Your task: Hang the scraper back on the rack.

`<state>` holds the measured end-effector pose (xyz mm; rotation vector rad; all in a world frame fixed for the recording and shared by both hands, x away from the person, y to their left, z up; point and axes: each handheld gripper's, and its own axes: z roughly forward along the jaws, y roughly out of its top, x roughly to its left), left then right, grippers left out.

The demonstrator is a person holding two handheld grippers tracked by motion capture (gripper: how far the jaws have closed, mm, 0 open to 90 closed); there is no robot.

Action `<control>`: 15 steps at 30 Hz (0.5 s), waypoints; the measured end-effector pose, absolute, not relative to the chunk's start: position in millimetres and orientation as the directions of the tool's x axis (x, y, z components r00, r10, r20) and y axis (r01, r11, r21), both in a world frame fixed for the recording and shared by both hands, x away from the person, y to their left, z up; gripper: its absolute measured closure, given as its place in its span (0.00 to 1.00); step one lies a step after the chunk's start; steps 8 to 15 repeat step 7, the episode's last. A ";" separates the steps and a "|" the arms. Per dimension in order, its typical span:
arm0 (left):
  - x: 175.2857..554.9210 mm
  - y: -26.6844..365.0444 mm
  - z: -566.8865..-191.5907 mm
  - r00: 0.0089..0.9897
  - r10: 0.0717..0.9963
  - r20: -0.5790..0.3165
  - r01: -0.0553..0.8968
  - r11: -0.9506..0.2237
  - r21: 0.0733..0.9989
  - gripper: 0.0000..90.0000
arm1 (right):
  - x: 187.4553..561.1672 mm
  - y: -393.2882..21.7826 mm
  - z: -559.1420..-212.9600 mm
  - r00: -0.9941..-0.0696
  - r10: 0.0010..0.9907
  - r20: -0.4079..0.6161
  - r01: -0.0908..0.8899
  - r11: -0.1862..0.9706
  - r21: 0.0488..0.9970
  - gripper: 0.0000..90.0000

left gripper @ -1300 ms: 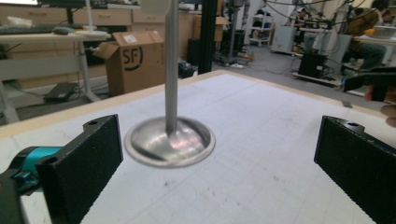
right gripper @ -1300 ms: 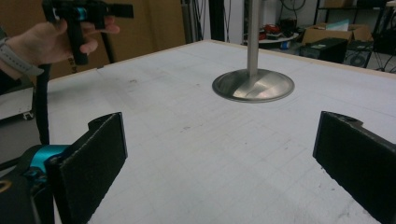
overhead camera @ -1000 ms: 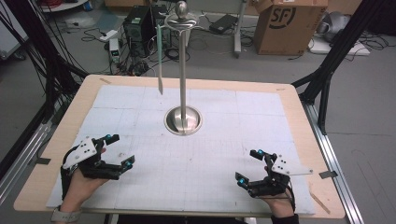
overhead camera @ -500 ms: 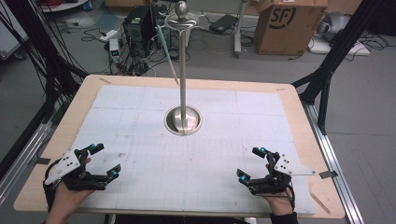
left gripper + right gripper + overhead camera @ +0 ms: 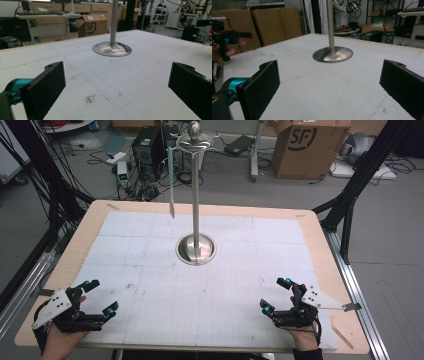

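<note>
Left gripper (image 5: pixel 97 298) and right gripper (image 5: pixel 278 296) both spread wide with nothing between the jaws, low at the table's (image 5: pixel 310 227) near corners, well apart, metal stand (image 5: pixel 196 247) upright mid-table between and beyond them.

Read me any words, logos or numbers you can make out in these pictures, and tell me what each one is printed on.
"SF" in black, on the side of the cardboard box on the floor beyond the table, high view.
"SF" again on that same box in the left gripper view.
A small white label on the top of that box in the left gripper view: too small to read.
White mat, metal stand, left tool and right tool: no readable text.
</note>
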<state>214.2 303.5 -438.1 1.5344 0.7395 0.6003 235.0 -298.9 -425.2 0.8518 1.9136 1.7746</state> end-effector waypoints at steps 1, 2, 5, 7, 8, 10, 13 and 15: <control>214.3 304.1 -438.4 0.655 0.754 -0.055 0.108 -0.022 0.994 0.02 | 234.8 -299.4 -425.7 -0.737 0.665 0.117 0.171 0.016 0.985 0.02; 214.5 304.6 -438.8 0.652 0.756 -0.059 0.110 -0.018 0.994 0.02 | 235.1 -299.8 -426.0 -0.737 0.665 0.117 0.169 0.015 0.985 0.02; 215.2 306.3 -439.4 0.644 0.763 -0.059 0.114 -0.019 0.993 0.02 | 236.0 -300.1 -426.3 -0.738 0.664 0.117 0.166 0.011 0.986 0.02; 215.2 307.0 -439.7 0.640 0.766 -0.059 0.116 -0.021 0.993 0.02 | 236.4 -299.5 -425.9 -0.739 0.664 0.117 0.167 0.012 0.986 0.02; 215.2 307.0 -439.7 0.640 0.766 -0.059 0.116 -0.021 0.993 0.02 | 236.4 -299.5 -425.9 -0.739 0.664 0.117 0.167 0.012 0.986 0.02; 215.2 307.0 -439.7 0.640 0.766 -0.059 0.116 -0.021 0.993 0.02 | 236.4 -299.5 -425.9 -0.739 0.664 0.117 0.167 0.012 0.986 0.02; 215.2 307.0 -439.7 0.640 0.766 -0.059 0.116 -0.021 0.993 0.02 | 236.4 -299.5 -425.9 -0.739 0.664 0.117 0.167 0.012 0.986 0.02; 215.2 307.0 -439.7 0.640 0.766 -0.059 0.116 -0.021 0.993 0.02 | 236.4 -299.5 -425.9 -0.739 0.664 0.117 0.167 0.012 0.986 0.02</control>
